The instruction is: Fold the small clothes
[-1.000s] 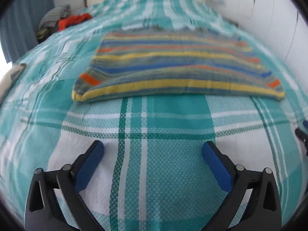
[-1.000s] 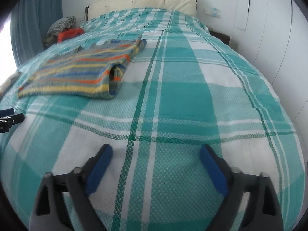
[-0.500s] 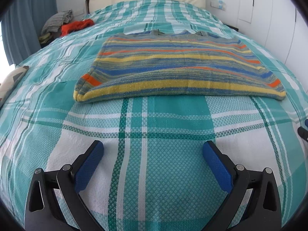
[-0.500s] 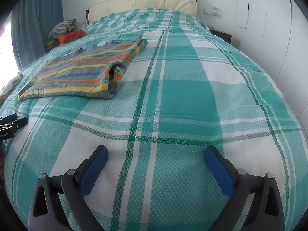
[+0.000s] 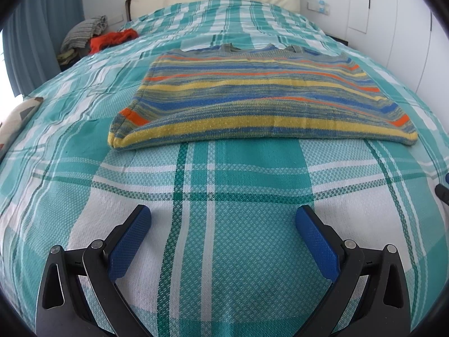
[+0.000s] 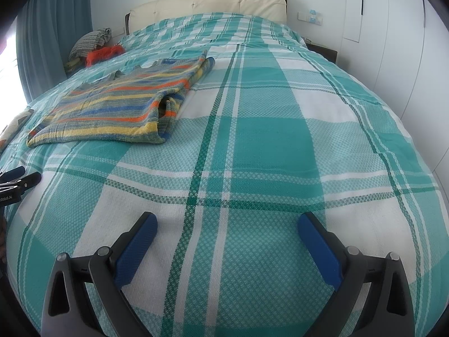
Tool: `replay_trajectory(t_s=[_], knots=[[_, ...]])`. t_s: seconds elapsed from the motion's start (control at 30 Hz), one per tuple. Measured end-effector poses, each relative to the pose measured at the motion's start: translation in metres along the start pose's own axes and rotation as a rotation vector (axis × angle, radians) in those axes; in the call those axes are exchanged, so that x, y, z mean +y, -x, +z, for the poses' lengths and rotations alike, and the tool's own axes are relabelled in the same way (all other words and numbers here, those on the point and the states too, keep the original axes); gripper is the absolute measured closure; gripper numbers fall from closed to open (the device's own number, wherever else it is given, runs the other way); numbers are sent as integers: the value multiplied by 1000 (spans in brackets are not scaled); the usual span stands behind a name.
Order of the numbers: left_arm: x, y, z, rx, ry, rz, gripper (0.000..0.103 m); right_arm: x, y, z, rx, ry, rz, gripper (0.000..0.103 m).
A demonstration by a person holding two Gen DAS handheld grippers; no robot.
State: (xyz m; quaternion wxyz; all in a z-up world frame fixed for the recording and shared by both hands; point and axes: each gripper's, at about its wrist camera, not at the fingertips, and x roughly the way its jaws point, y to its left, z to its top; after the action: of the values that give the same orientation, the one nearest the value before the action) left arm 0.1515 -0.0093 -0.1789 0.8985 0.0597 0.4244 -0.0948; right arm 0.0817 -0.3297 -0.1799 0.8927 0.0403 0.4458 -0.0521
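My left gripper (image 5: pixel 223 221) and right gripper (image 6: pixel 227 229) hung wide apart, empty, above the bedspread (image 6: pixel 266 140); only the right view showed the striped sweater's (image 6: pixel 118 104) tucked sleeve.

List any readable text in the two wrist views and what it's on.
"Robot.AI" in white print on the black body of the left gripper, seen at the left edge of the right wrist view; the start of the word is cut off by the frame.
Wall plate beside the headboard: has a small blue mark, too small to read.
Striped sweater and bedspread: no text visible.
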Motion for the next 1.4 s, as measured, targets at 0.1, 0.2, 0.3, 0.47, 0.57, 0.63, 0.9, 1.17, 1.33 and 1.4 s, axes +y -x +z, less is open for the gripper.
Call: replay_trajectory(t_s=[0.1, 0.2, 0.3, 0.47, 0.57, 0.63, 0.9, 1.17, 1.33, 1.4], knots=[[0, 0, 0, 0, -1, 1, 1, 0, 0, 0, 0, 0, 0, 3], [0, 0, 0, 0, -1, 1, 1, 0, 0, 0, 0, 0, -1, 3], [0, 0, 0, 0, -1, 1, 0, 0, 0, 0, 0, 0, 0, 3], [0, 1, -1, -2, -1, 2, 0, 0, 0, 0, 0, 0, -1, 3], [1, 3, -2, -5, 0, 3, 0, 0, 0, 0, -1, -1, 0, 3], [1, 5, -2, 1, -2, 11, 0, 0, 0, 0, -1, -2, 1, 3], [-43, 48, 7, 21, -41, -161, 2, -2, 1, 0, 1, -16, 19, 3], [-171, 18, 60, -11, -394, -310, 2, -32, 28, 26, -64, -168, 68, 4], [-215, -35, 76, 45, -472, -250, 4, -75, 18, 89, -69, -261, 184, 7], [-215, -37, 80, 25, -452, -220, 30, -84, -3, 120, -26, -276, 262, 9]])
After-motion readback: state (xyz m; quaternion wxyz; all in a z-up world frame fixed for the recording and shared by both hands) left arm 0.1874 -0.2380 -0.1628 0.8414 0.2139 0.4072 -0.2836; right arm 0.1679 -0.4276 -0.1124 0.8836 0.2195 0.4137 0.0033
